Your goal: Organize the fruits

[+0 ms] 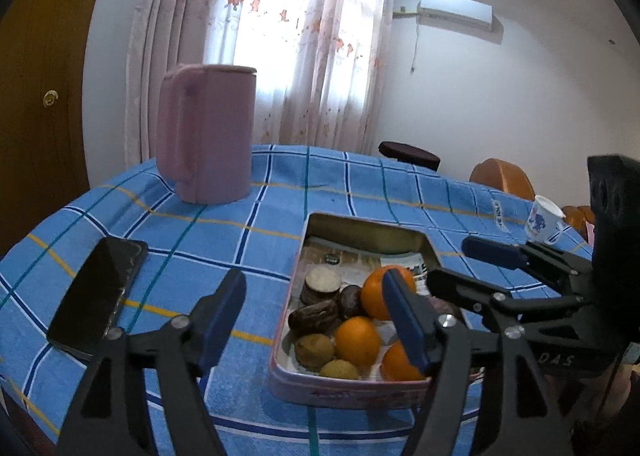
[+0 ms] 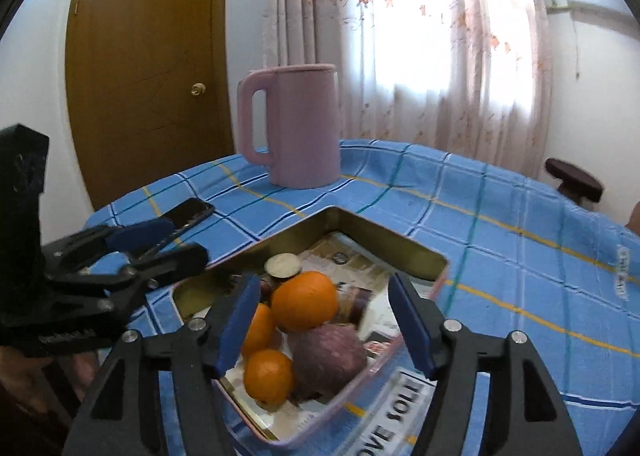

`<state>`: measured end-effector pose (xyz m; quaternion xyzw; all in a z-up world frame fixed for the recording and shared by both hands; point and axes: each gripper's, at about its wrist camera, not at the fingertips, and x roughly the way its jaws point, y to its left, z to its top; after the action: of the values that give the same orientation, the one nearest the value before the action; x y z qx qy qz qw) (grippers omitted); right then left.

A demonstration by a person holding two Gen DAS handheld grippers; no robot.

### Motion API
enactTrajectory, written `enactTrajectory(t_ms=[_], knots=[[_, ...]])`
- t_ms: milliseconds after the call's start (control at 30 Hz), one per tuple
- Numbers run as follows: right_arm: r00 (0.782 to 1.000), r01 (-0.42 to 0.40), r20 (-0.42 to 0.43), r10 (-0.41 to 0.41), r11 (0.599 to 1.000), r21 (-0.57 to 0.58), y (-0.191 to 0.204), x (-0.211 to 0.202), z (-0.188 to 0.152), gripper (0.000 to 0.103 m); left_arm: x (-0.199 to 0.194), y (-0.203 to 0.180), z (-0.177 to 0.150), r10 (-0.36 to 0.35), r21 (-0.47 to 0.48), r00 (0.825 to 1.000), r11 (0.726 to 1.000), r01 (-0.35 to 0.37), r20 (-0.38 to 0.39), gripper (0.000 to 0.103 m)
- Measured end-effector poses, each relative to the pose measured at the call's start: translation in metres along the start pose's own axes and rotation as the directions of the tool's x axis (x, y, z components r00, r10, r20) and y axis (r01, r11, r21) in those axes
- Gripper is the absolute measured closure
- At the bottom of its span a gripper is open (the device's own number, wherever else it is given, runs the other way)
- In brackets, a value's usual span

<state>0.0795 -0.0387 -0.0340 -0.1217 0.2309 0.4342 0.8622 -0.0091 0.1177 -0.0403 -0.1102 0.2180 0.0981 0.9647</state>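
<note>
A pink-rimmed metal tin [image 1: 360, 390] [image 2: 424, 252] lies on the blue checked tablecloth and holds the fruit: three oranges [image 1: 358, 340] [image 2: 306, 300], brown kiwis [image 1: 314, 350], dark dates [image 1: 314, 318], a cut round piece [image 1: 323, 280] and a purple fruit [image 2: 330, 354]. My left gripper [image 1: 316, 320] is open and empty, above the tin's near left edge. My right gripper [image 2: 328, 328] is open and empty, hovering over the oranges and the purple fruit. Each gripper shows in the other's view, the right one [image 1: 472, 268] and the left one [image 2: 160, 244].
A pink kettle [image 1: 208, 132] [image 2: 294, 124] stands at the far side of the table. A black phone [image 1: 100, 292] [image 2: 190, 214] lies left of the tin. A small white cup [image 1: 544, 220] stands at the right edge. Stools and a door lie beyond.
</note>
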Motion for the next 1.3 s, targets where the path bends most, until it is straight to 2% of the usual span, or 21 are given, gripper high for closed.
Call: enactTrajectory(t_ms=[100,267,400,900,1300], knots=[[0.998,0.063,0.023,-0.063,0.998,0.001,-0.004,-0.015,-0.002,0.035,-0.005,-0.004,0.002,-0.006,0.001,1.000,1.000,0.006,0.018,0.021],[0.984,0.158,0.081,-0.159,0.987,0.019,-0.010,-0.044,-0.007,0.032,-0.009,-0.011,0.004,-0.021,0.009,0.999,1.000,0.021,0.027,0.020],[0.969,0.206,0.130,-0.209,0.978,0.030,-0.012,-0.067,-0.011,0.029,-0.014,-0.020,0.005,-0.028,0.023,0.999,0.999,0.027,0.041,0.011],[0.945,0.268,0.162,-0.282,0.958,0.104,-0.030,-0.109,-0.027,0.028,-0.023,-0.050,0.005,-0.058,0.080,0.997,0.995,0.054,0.048,0.008],[0.940,0.281,0.168,-0.297,0.953,0.113,-0.032,-0.120,-0.029,0.027,-0.027,-0.063,0.005,-0.064,0.104,0.997,0.993,0.058,0.053,0.005]])
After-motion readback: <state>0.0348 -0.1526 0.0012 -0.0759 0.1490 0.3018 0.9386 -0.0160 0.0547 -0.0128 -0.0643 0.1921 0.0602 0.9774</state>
